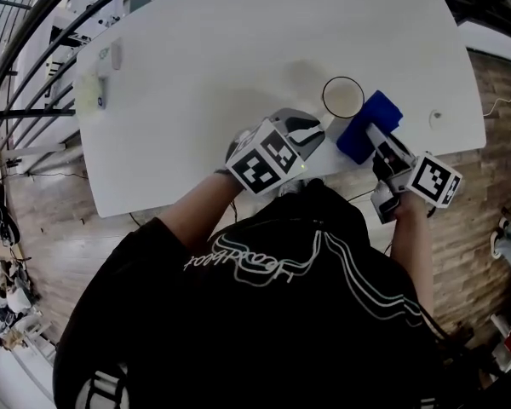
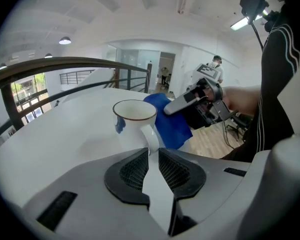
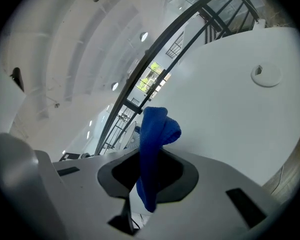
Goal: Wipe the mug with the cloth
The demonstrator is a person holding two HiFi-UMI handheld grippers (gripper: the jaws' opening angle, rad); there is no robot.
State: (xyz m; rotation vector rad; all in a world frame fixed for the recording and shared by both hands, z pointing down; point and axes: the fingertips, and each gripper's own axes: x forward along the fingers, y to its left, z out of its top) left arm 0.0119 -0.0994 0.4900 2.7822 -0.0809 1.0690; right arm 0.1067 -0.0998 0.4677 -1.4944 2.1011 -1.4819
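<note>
Ribbed left tongs (image 2: 152, 151) pinch the looped handle (image 2: 153, 135) of a glossy white mug (image 2: 132, 129) — right tongs (image 3: 151, 154) clamp plush blue cloth (image 3: 157, 126).

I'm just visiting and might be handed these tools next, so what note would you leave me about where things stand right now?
Left claw: closed on the white ceramic mug by its handle; the mug is upright near the white table's front edge.
Right claw: closed on the blue cloth, held beside the mug; whether they touch is unclear.
Done: both things are gripped.
To do: wipe the mug; how much is wiped already doesn't show.
</note>
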